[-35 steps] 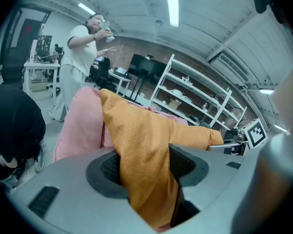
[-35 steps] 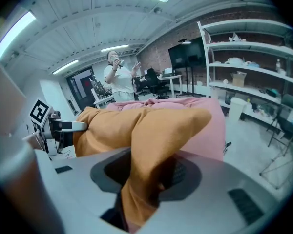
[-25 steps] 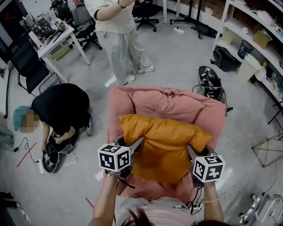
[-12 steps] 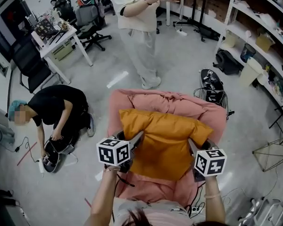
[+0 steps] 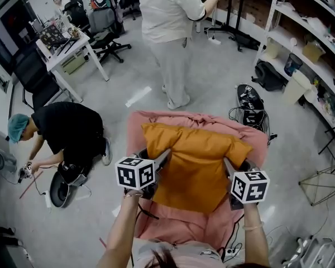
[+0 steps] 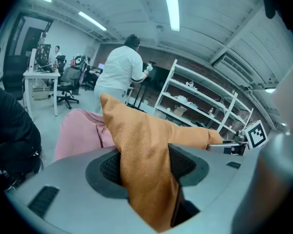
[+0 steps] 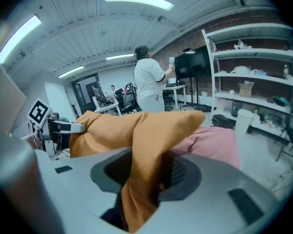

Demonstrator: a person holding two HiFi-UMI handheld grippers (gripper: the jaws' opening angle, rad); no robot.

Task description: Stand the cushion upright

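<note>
While the left tool (image 5: 163,158) and right tool (image 5: 229,166) each clamp a side edge, the orange cushion (image 5: 195,161) stretches between them.

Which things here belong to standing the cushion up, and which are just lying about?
In the job: orange cushion, pink armchair under it, left gripper, right gripper, each clamped on a cushion edge.
Lying about: white table, office chair, shelves, black bag on the floor.
</note>
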